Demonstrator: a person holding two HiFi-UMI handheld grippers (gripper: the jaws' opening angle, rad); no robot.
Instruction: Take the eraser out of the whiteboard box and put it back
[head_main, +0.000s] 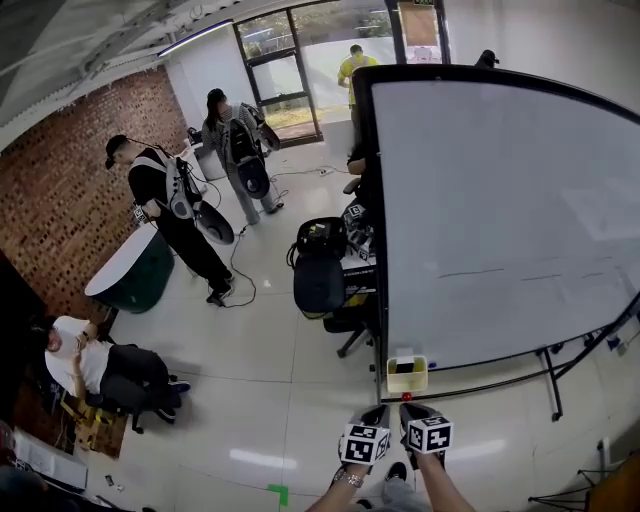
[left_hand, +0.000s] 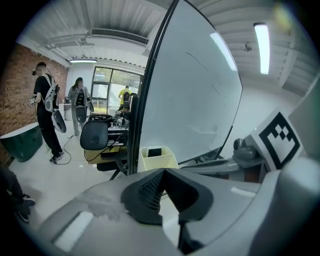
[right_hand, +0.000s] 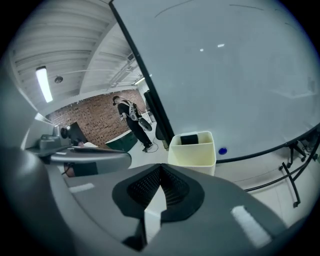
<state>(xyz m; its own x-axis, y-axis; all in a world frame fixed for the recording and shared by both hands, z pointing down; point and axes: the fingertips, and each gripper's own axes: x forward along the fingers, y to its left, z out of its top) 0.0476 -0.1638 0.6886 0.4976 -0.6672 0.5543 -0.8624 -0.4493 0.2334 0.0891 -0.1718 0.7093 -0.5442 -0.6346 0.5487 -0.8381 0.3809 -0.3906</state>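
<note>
We find the eraser (right_hand: 189, 139) inside the whiteboard box (right_hand: 192, 157), by the whiteboard (head_main: 480, 200) corner. Left gripper (left_hand: 162, 172) and right gripper (right_hand: 160, 170): jaws closed, empty.

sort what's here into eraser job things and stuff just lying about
For the job: pale yellow plastic whiteboard box; black eraser inside it; left gripper, right gripper, jaws shut.
Lying about: black office chair; dark green round table; blue magnet.

Brick wall (head_main: 55, 190) at 9 o'clock. Green table (head_main: 135, 272) beside it. Black chair (head_main: 319, 282) centre. Seated person (head_main: 85, 358) at 8 o'clock.
</note>
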